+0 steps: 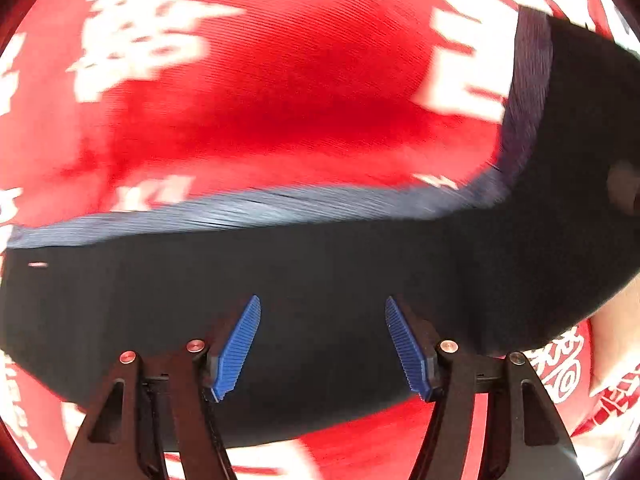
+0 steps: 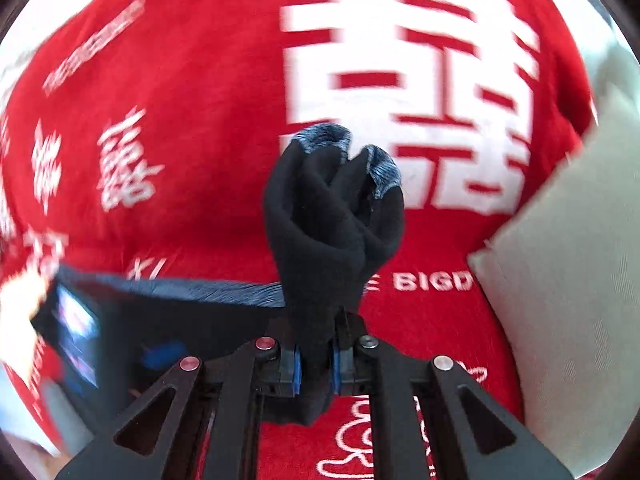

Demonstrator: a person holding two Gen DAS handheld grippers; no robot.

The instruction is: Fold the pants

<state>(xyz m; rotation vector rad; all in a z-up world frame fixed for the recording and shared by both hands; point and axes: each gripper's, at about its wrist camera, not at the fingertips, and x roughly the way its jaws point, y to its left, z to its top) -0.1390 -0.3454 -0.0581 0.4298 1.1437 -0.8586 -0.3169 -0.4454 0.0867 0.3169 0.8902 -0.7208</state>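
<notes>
Bright even light, heavy motion blur, fisheye bending at dark edges

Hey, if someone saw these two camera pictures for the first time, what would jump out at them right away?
First, the bright red cloth with big white characters that fills the background of both views. Next, the black pants: the right gripper is shut on a bunched, twisted end that sticks up mid-frame, its bluish-grey ribbed cuff at the top. In the left wrist view the left gripper hovers with blue pads apart over the flat dark fabric, gripping nothing.

Red cloth point(image 2: 208, 152) with white printed characters covering the surface, pale grey cushion point(image 2: 568, 280) at right, bright light
</notes>
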